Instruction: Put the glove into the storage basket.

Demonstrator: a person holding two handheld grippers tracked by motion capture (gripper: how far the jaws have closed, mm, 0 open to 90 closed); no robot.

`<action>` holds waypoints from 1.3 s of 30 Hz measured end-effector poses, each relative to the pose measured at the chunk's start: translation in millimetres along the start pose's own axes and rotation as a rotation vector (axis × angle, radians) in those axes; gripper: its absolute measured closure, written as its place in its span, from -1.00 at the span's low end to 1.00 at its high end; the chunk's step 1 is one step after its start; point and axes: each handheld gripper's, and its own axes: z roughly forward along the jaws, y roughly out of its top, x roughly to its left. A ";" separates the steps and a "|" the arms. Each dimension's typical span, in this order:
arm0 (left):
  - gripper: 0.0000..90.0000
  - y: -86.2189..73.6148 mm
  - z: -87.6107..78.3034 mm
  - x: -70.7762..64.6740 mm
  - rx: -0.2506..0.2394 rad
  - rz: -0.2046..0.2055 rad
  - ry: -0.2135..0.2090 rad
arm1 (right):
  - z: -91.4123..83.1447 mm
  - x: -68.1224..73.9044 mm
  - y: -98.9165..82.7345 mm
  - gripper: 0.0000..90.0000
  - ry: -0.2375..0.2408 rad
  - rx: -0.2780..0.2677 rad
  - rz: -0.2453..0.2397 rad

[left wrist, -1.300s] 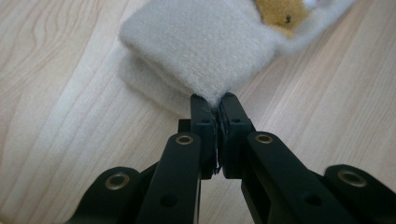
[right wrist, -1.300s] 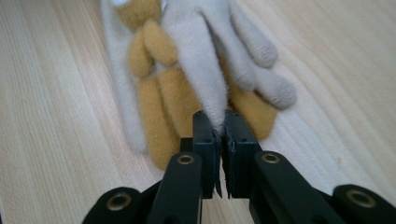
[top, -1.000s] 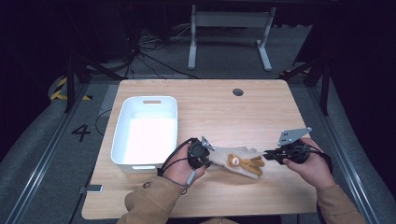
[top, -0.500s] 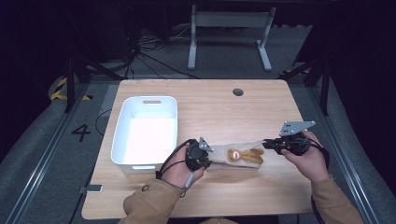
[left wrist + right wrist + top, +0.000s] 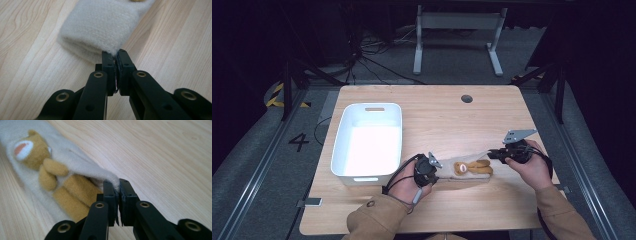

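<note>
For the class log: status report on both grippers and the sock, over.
Left gripper shut on sock cuff. Right gripper shut on its other end. Sock flat on table, beside white bin. Nothing in the way.

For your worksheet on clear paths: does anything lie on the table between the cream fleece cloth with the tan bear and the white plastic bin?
Nothing visible does. The cream fleece cloth with the tan bear, pinched at its ends by the left gripper and the right gripper, lies right of the white plastic bin, with bare light wooden table between.
</note>
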 end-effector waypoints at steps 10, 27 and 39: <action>0.92 -2.7 9.9 2.1 0.045 0.005 0.003 | 8.5 -3.0 -6.5 0.87 0.020 0.025 0.014; 0.36 -0.1 -13.0 9.9 0.017 -0.014 0.045 | -5.7 -8.9 -11.5 0.81 -0.044 0.042 -0.019; -0.19 9.9 -23.0 9.9 -0.027 -0.014 0.020 | -24.7 -2.6 -10.2 0.81 -0.058 -0.013 0.016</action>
